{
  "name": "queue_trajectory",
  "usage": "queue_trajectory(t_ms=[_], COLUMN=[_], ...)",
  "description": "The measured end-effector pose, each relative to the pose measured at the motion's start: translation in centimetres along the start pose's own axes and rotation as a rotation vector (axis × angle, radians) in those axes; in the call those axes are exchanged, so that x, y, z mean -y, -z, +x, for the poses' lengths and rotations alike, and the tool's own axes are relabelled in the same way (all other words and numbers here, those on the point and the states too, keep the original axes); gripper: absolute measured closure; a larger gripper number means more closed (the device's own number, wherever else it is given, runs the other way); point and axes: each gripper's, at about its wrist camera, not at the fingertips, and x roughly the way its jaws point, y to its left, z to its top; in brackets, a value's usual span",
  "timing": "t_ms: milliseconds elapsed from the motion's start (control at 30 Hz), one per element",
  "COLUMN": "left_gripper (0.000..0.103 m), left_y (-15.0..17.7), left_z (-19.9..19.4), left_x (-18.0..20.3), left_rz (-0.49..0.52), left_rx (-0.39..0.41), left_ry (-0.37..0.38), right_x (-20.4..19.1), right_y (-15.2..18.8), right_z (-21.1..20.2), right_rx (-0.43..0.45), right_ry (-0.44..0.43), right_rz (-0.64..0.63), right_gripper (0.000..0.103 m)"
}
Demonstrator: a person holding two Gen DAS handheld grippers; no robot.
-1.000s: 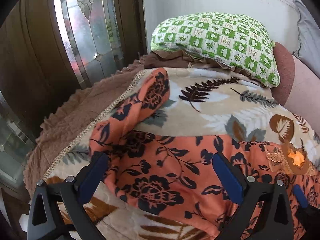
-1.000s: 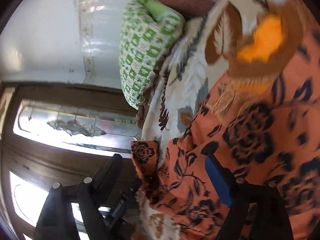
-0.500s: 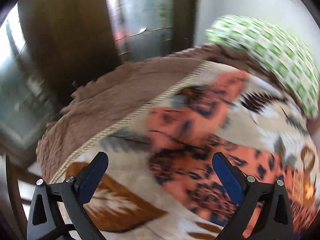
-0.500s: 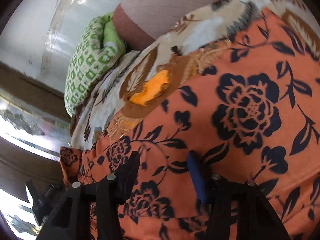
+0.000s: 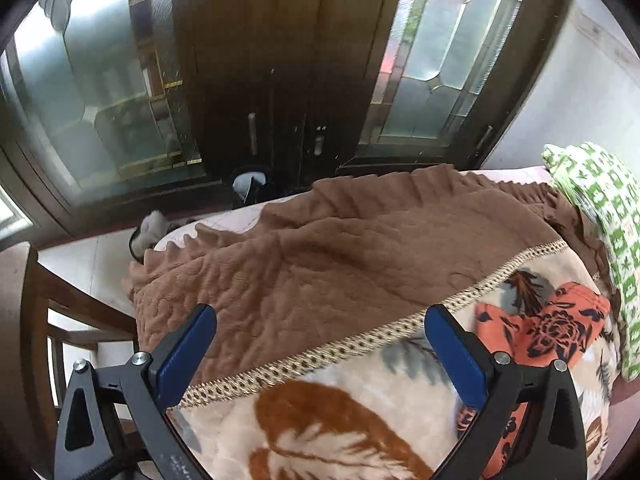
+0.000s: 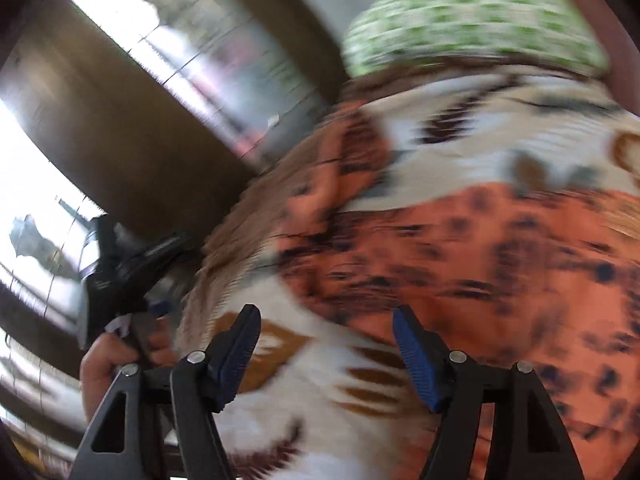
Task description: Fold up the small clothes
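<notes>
Along the left edge of the bed, a brown embossed fleece blanket (image 5: 320,264) drapes down toward a wooden chair (image 5: 32,312) and dark wooden doors with glass panes (image 5: 256,64). Over its woven beige trim, the left gripper (image 5: 320,356) hangs with its blue-padded fingers (image 5: 184,356) spread wide, holding nothing. Beyond the trim lies a cream plush blanket with brown leaf print (image 5: 328,412). On it, toward the right, rests the orange garment with dark floral print (image 5: 552,332), one narrow part reaching toward a green-and-white patterned pillow (image 5: 600,216) at the far right corner. From the blurred right wrist view, the right gripper (image 6: 326,356) is also parted and empty, hovering by the garment's near edge (image 6: 500,272).
</notes>
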Motion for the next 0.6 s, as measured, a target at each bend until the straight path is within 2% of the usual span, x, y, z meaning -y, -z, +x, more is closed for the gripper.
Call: queue_trajectory(t_ms=[133,267,333,467,533,600], left_gripper=[0.0,0.0,0.0,0.0,0.0,0.0], left_y=[-0.3,-0.1,0.0,0.2,0.1,0.0], left_z=[0.9,1.2,0.9,0.6,0.8,1.0], left_x=[0.1,1.1,1.6,2.7,2.8,2.6], left_rz=[0.023,0.041,0.043,0.056,0.056,0.043], left_rx=[-0.032,-0.066,-0.072,-0.08,-0.089,-0.098], left_ry=[0.023,0.049,0.067,0.094,0.1,0.108], right_x=[-0.7,1.2,1.9,2.1,2.2,2.7], right_y=[-2.9,-7.5,-9.7,-13.9,-15.3,-15.7], right_z=[2.0,3.6,4.9,7.8,10.0,11.7], right_rx=[0.063,0.142,0.126,0.097,0.055,0.034], right_ry=[-0.062,0.083,0.116,0.088,0.146,0.142], right_rz=[0.074,0.149,0.185,0.268,0.317,0.363], right_gripper=[0.028,0.025,0.025,0.024,0.024,0.024])
